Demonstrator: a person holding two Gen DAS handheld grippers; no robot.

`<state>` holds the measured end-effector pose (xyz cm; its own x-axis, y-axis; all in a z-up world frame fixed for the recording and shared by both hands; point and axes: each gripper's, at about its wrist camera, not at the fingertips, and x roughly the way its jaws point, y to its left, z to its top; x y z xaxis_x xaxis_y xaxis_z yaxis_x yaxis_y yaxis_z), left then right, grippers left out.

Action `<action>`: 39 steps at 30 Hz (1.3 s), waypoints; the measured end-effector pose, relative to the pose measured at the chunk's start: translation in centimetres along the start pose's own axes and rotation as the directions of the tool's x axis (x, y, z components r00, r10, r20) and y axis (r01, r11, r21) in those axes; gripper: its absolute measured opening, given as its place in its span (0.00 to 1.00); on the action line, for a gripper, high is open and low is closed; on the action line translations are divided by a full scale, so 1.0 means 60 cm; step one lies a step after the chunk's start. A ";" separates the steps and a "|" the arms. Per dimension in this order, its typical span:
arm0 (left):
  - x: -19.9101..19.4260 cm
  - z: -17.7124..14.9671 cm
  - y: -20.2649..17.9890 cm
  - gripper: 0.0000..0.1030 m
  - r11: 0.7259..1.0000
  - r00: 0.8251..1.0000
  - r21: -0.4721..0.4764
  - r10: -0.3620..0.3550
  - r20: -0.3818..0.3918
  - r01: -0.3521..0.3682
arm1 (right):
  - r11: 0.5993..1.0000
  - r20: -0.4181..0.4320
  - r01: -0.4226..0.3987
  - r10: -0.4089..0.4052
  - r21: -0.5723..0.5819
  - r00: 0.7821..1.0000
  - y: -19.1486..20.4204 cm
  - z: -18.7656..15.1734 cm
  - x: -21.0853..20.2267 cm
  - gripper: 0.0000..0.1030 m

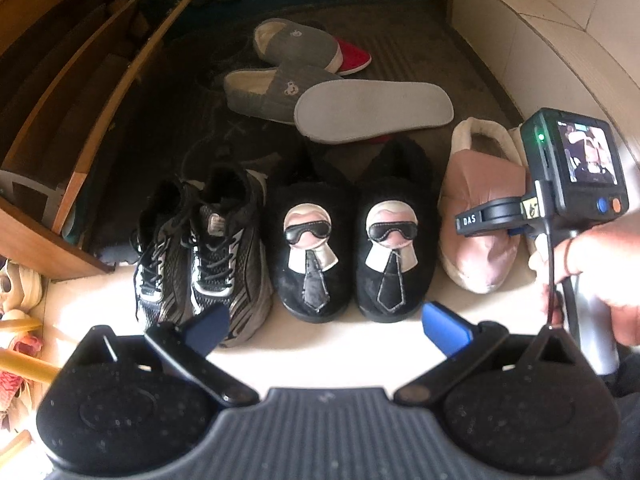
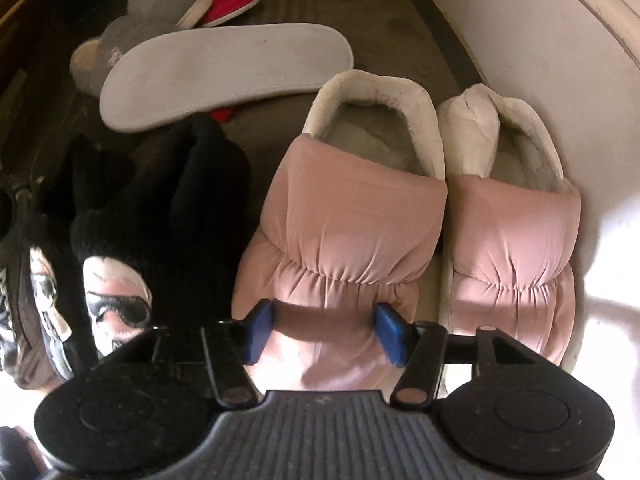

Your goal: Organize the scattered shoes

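The right gripper (image 2: pixel 325 331) points down over the toe of the left pink slipper (image 2: pixel 340 240), and its blue pads (image 2: pixel 259 330) stand on both sides of the puffy toe; whether they already press the fabric I cannot tell. The second pink slipper (image 2: pixel 516 248) lies just beside it, on the side of the white wall (image 2: pixel 500 20). On the other side of the pink pair stands the pair of black slippers (image 1: pixel 348 240) with a face in sunglasses, then the black sneakers (image 1: pixel 200 248). Behind the black slippers lie a grey sole (image 1: pixel 372 112) turned upward and two grey slippers (image 1: pixel 280 88). The left gripper (image 1: pixel 326 328) hangs wide open and empty above the pale floor in front of the black slippers.
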<state>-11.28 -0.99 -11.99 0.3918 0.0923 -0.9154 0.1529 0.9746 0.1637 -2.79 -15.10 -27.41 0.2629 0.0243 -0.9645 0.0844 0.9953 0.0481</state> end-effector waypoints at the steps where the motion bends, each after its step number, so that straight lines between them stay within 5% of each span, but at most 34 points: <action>1: -0.001 0.000 -0.001 1.00 1.000 1.000 0.003 0.000 0.000 0.000 | 0.999 -0.002 0.005 -0.005 -0.045 1.000 0.003 -0.001 0.000 0.45; 6: -0.002 0.000 0.002 1.00 1.000 1.000 -0.003 0.004 0.002 -0.004 | 0.974 -0.031 0.009 -0.016 -0.227 0.999 0.013 -0.007 -0.005 0.42; 20: -0.004 -0.001 0.006 1.00 1.000 1.000 -0.011 -0.012 0.000 0.012 | 0.903 -0.093 0.007 -0.052 -0.430 0.994 0.019 -0.046 -0.013 0.31; 22: -0.005 -0.001 0.006 1.00 1.000 1.000 -0.013 -0.015 -0.001 0.015 | 0.942 -0.098 -0.012 -0.022 -0.335 0.995 0.003 -0.040 -0.018 0.31; 24: -0.006 -0.001 0.004 1.00 1.000 1.000 -0.011 -0.018 0.000 0.018 | 0.995 -0.079 -0.057 0.050 -0.087 0.996 -0.037 -0.027 -0.030 0.32; 27: -0.004 -0.001 0.003 1.00 1.000 1.000 -0.015 -0.023 -0.009 0.022 | 0.984 0.025 -0.069 0.066 0.165 0.998 -0.084 -0.029 -0.055 0.37; 29: -0.004 -0.001 0.003 1.00 0.999 1.000 -0.020 -0.028 -0.011 0.028 | 0.956 0.089 -0.011 -0.015 0.293 0.996 -0.114 -0.037 -0.072 0.38; 32: -0.006 -0.001 0.002 1.00 0.999 0.999 -0.014 -0.034 -0.008 0.034 | 0.945 0.084 0.138 -0.170 0.298 0.982 -0.134 -0.038 -0.075 0.39; 39: 0.002 -0.002 0.007 1.00 0.999 0.999 -0.028 -0.039 -0.034 0.038 | 0.936 0.057 0.230 -0.253 0.266 0.966 -0.150 -0.008 -0.035 0.60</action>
<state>-11.26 -0.57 -12.09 0.3545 0.0614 -0.9330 0.1425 0.9826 0.1188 -4.59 -24.09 -25.97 0.2876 -0.2338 -0.9288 0.3950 0.9124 -0.1073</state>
